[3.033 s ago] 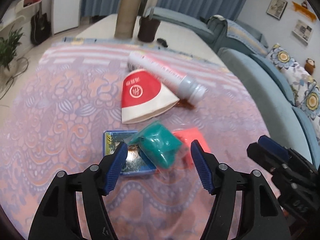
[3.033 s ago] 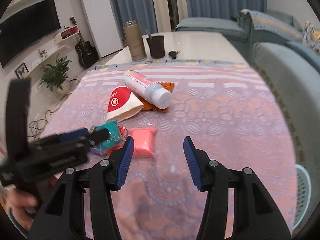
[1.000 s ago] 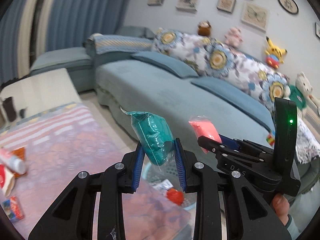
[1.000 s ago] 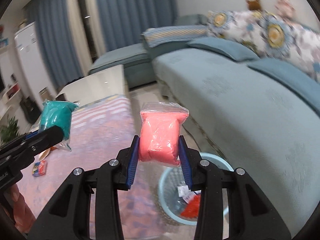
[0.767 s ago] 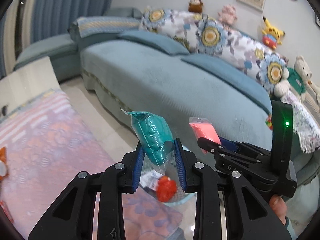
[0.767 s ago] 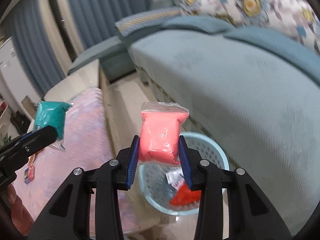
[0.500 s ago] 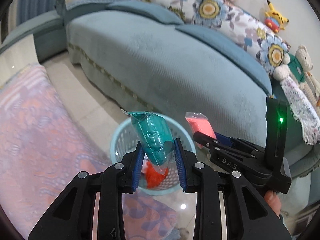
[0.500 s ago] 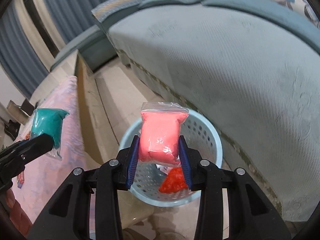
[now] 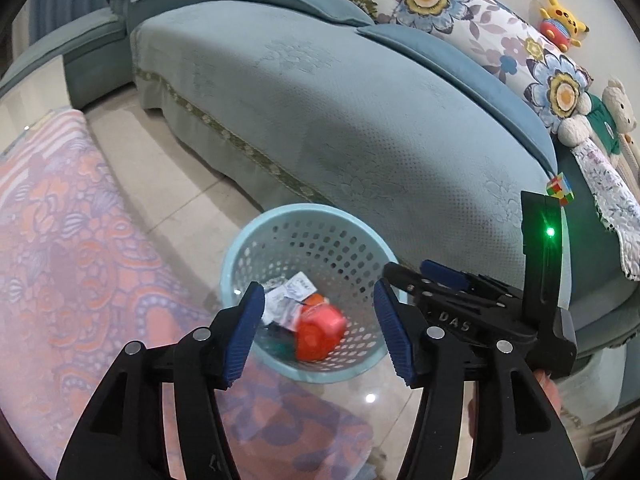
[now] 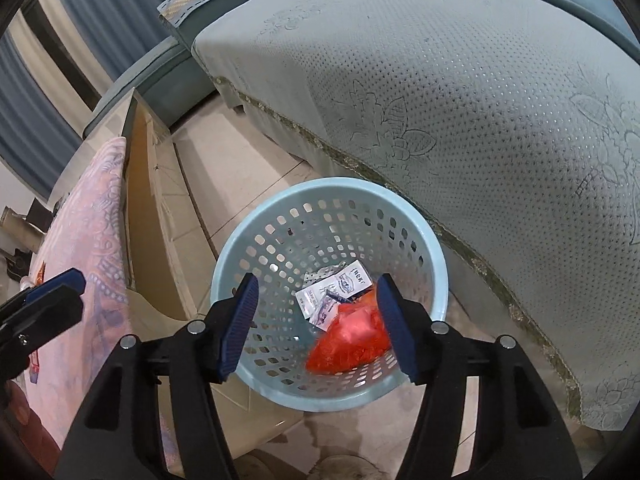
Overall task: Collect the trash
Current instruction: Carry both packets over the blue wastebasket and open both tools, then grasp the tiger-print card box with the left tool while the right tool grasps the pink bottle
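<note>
A light blue perforated basket [image 9: 304,212] [image 10: 328,184] stands on the tiled floor between the sofa and the table. In it lie a pink-red bag [image 9: 320,330] [image 10: 352,336], white paper wrappers [image 9: 288,300] [image 10: 336,288] and a dim teal shape [image 9: 278,342], blurred. My left gripper [image 9: 318,332] hangs over the basket, its jaws opening with nothing between them. My right gripper [image 10: 316,320] [image 9: 416,276] is close beside it, also over the basket, jaws opening and empty. The left gripper's tip [image 10: 52,292] shows at the left edge of the right wrist view.
A blue-green sofa [image 9: 360,100] [image 10: 480,100] runs right behind the basket. The table with its patterned pink cloth [image 9: 60,240] [image 10: 92,220] is on the left. Plush toys [image 9: 560,12] and a colour cube [image 9: 560,188] sit on the sofa's far end.
Both grippers sank toward the basket and their jaws spread apart. The teal bag left the left gripper and the pink bag left the right one; the pink bag now lies in the basket.
</note>
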{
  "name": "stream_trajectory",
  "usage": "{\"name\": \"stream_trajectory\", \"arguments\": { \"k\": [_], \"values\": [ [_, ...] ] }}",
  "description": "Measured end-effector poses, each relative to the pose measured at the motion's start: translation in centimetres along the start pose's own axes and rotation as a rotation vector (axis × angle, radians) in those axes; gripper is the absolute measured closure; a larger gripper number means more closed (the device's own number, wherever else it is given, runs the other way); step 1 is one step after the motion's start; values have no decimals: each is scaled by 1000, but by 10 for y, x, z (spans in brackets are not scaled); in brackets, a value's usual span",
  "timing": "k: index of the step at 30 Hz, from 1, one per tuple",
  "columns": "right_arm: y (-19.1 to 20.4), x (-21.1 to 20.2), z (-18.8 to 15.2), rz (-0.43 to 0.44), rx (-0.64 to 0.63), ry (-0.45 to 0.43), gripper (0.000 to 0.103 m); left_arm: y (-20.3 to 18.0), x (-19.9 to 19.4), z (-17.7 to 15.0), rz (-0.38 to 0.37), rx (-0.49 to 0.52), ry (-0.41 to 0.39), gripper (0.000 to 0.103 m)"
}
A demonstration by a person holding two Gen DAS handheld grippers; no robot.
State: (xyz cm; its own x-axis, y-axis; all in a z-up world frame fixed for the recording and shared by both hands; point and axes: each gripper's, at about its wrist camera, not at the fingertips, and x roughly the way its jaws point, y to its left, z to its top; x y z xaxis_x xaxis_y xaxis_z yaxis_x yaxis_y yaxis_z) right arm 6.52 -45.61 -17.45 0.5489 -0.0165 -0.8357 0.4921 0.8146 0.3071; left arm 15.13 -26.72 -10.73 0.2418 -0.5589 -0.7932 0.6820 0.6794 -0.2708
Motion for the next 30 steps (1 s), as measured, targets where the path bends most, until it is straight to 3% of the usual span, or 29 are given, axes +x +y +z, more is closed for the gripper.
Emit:
{"name": "stream_trajectory", "arguments": {
  "k": [5,10,18,24,28,30],
  "values": [
    [14,-6,-5,29,-17,0,43,17,-35,-7,38,-25,-56,48],
    [64,-26,-11,95,-103,-33,37,44,-89,-24,93,-81,-144,43],
    [183,-72,-26,204,-325,-133,28,128,-196,-82,372,-264,-325,38],
    [268,-88,-48,274,-468,-172,22,209,-255,-145,623,-419,-346,32],
    [309,-80,-69,275,-537,-176,22,272,-273,-192,620,-582,-304,32],
    [327,-74,-85,256,-581,-193,22,291,-273,-205,578,-625,-289,32]
  ]
}}
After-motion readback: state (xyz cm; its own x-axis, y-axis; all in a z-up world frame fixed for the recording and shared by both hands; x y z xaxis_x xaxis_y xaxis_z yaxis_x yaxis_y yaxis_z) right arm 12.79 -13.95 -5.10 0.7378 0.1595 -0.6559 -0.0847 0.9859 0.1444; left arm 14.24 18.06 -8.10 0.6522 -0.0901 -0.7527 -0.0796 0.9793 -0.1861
